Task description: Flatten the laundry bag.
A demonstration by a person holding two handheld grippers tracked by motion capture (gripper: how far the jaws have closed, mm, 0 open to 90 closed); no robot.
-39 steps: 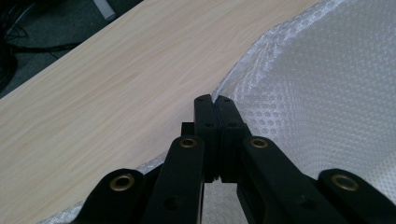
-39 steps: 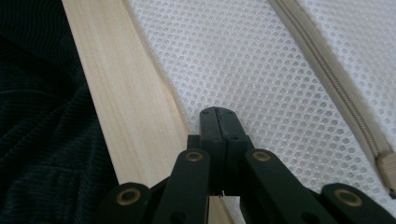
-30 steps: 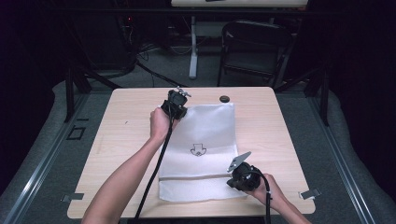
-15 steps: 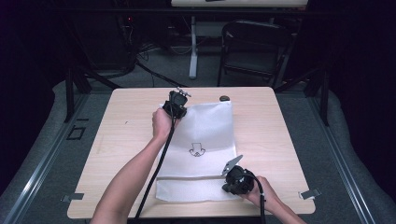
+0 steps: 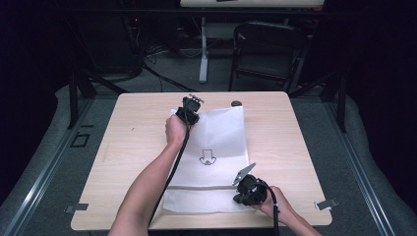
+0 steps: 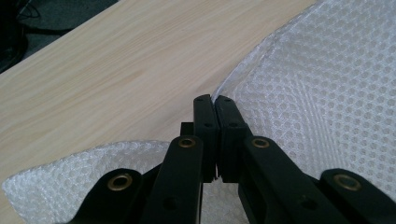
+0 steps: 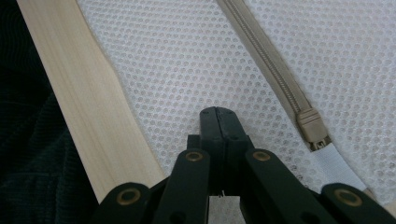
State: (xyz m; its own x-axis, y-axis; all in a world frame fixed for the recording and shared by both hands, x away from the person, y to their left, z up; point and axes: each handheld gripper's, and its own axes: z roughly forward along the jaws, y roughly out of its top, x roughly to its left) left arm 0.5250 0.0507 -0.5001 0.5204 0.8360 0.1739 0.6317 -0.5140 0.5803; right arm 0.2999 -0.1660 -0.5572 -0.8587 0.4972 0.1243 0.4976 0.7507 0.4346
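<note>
One white mesh bag (image 5: 209, 152) lies flat at the centre of the wooden table (image 5: 123, 162), long axis running from 12 to 6 o'clock; its fabric is a fine honeycomb net, printed mid-panel with a small dark outline emblem (image 5: 208, 158), and crossed near the 6 o'clock end by one beige zipper (image 7: 268, 60) whose slider (image 7: 312, 125) sits at the tape's end. Your left gripper (image 5: 189, 109) meets the bag's corner at 11 o'clock; in the left gripper view its jaws stand together, pinching the bag's raised edge (image 6: 243, 70). Your right gripper (image 5: 246, 189) rests at 5 o'clock on the bag; in the right gripper view its jaws are pressed together on the mesh beside the zipper. One small dark round object (image 5: 236, 103) lies at the table's far edge, at 12 o'clock.
</note>
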